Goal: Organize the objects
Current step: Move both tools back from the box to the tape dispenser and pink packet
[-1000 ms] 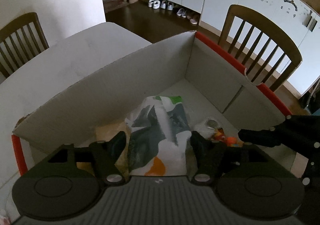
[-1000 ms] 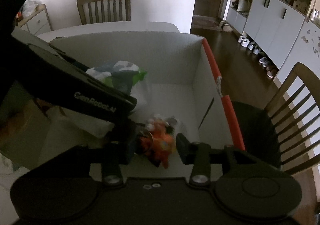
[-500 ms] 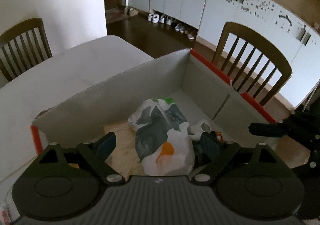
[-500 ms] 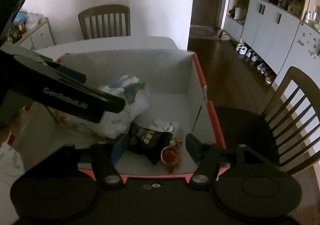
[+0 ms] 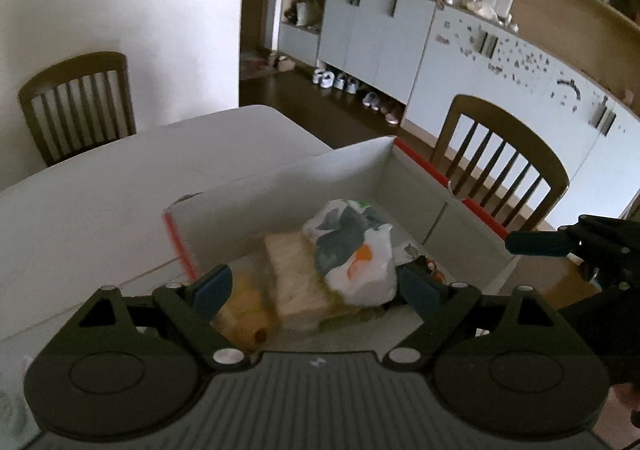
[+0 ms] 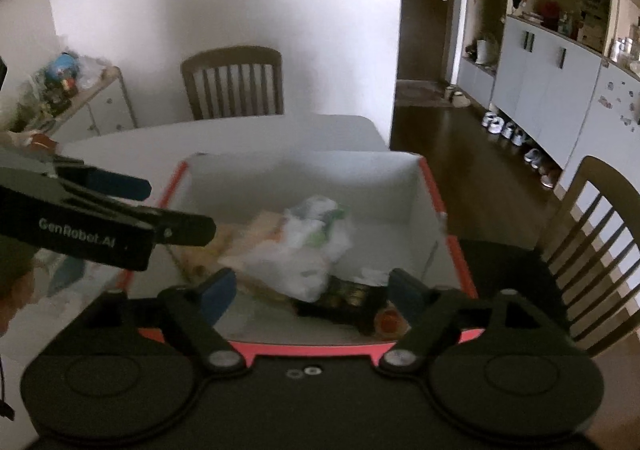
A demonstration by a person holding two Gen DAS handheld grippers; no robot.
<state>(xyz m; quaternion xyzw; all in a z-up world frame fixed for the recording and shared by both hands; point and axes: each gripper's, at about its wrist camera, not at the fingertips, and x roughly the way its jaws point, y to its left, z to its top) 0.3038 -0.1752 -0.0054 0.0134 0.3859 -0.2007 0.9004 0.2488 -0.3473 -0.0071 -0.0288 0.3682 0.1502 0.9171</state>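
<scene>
A white cardboard box (image 5: 280,185) with red edges (image 6: 434,189) stands on the white table. Inside lie a patterned plastic bag (image 5: 352,250) (image 6: 304,246), a tan packet (image 5: 292,270), a yellow item (image 5: 244,310), a dark snack packet (image 6: 344,302) and a small orange-red item (image 6: 390,324). My left gripper (image 5: 316,290) is open and empty, above the box's near side. My right gripper (image 6: 308,290) is open and empty, above the box's near edge. Each gripper shows in the other's view, the right one (image 5: 560,242) and the left one (image 6: 100,221).
Wooden chairs stand at the table's far side (image 5: 76,101) (image 6: 232,81) and to the right of the box (image 5: 500,169) (image 6: 592,242). White cabinets (image 5: 380,37) with shoes beneath line the far wall. A cluttered side cabinet (image 6: 80,97) stands at left.
Both grippers have risen up and back out of the box and opened wider. The bag and the snack items stay lying in the box.
</scene>
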